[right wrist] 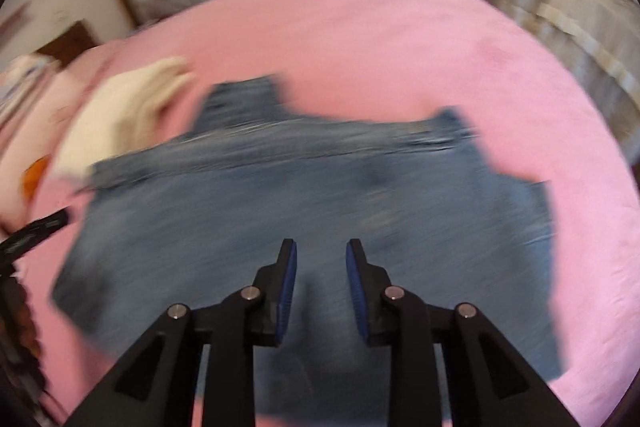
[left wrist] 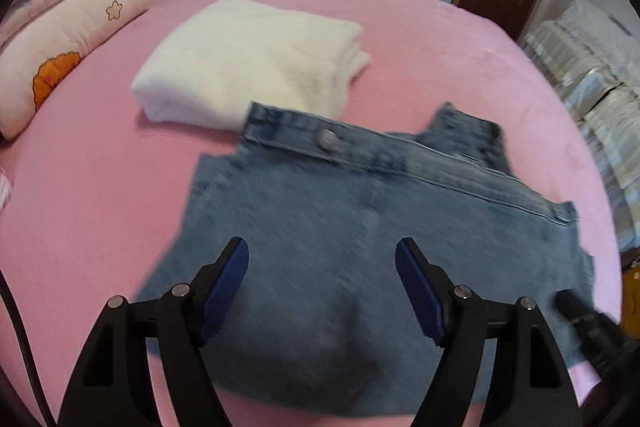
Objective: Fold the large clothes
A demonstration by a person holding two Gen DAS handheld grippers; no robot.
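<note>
Jeans (left wrist: 360, 239), folded, lie flat on the pink bed (left wrist: 100, 195) toward its near edge, waistband touching a folded white sweater (left wrist: 248, 63). Left gripper (left wrist: 322, 259) spread wide and empty above them; right gripper (right wrist: 321, 255) narrowly parted, empty.

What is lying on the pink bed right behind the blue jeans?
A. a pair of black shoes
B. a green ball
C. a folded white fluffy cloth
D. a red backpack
C: in the left wrist view a folded white cloth lies on the pink bed just past the waistband of the jeans, whose top left corner overlaps its near edge.
</note>
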